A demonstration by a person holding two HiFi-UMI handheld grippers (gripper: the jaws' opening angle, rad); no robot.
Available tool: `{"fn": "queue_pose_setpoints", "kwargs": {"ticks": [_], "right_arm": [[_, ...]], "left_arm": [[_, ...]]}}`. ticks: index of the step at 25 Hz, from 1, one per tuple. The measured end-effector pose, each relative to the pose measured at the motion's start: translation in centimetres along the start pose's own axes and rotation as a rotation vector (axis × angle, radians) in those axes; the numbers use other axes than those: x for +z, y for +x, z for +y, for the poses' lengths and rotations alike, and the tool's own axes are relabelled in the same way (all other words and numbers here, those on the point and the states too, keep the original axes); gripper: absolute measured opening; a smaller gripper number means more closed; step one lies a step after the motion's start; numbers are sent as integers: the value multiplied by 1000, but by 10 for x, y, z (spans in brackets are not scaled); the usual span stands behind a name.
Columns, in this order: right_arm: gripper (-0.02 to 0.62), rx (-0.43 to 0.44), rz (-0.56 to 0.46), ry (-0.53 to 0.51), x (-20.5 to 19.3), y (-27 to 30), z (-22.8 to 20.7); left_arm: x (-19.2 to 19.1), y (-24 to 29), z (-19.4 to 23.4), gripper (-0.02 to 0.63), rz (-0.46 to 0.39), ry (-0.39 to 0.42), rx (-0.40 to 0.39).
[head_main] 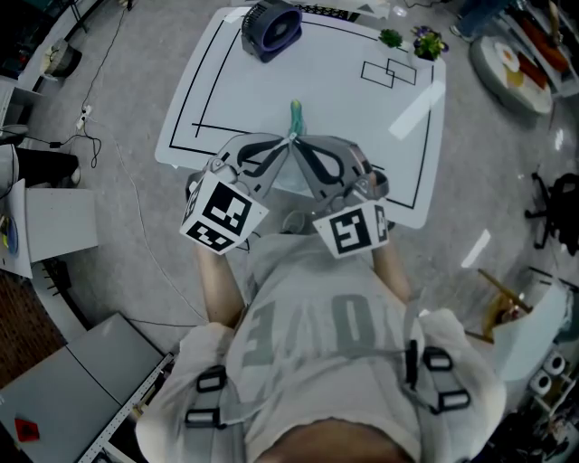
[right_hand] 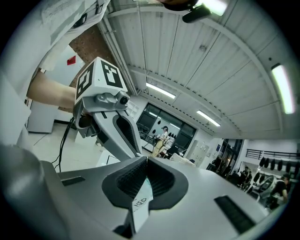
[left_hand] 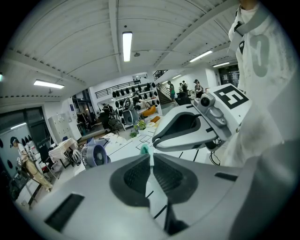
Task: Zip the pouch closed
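I hold a thin clear pouch up over the near edge of the white table (head_main: 344, 108), and its teal end (head_main: 296, 116) sticks out past the jaw tips. My left gripper (head_main: 283, 145) and right gripper (head_main: 301, 145) meet tip to tip, both shut on the pouch. In the left gripper view the jaws (left_hand: 151, 158) pinch the pouch's clear edge (left_hand: 157, 197), with the teal piece (left_hand: 145, 150) just beyond and the right gripper (left_hand: 197, 126) close on the right. In the right gripper view the jaws (right_hand: 146, 161) clamp the pouch by its printed label (right_hand: 140, 202).
A dark blue fan (head_main: 270, 27) stands at the table's far edge. Two small potted plants (head_main: 425, 42) sit at the far right corner. Black lines mark the tabletop. A plate of food (head_main: 511, 63) lies on a surface off to the right.
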State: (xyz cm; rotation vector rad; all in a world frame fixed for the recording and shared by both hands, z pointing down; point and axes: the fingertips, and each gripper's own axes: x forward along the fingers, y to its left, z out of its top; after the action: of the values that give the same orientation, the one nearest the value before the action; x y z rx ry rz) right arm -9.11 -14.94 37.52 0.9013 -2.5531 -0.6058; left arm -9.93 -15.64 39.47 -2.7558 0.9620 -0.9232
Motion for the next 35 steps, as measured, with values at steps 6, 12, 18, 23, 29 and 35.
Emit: {"fn": "queue_pose_setpoints", "kwargs": {"ticks": [6,12,18,23,29,35], "right_arm": [[11,19,-1,59,0,1,0],[9,17,29,31,-5,4,3],[9,5,42,28,-7,5,4],[9,-54,68,37,-15,6,-6],[9,-99,98,63,-24,1,-21],[9,-160,124,77,-32,-1,-32]], "left_arm": [[-2,0,1,20,17,3,1],[-9,1,0,20,32,-7,-6],[-13,1,-3,20,34,-20,-23],[-13,3,-8,18,47,-26,-52],[-15,2,-7,18,54,-27,-50],[-20,-6,1,18,62,-28,-23]]}}
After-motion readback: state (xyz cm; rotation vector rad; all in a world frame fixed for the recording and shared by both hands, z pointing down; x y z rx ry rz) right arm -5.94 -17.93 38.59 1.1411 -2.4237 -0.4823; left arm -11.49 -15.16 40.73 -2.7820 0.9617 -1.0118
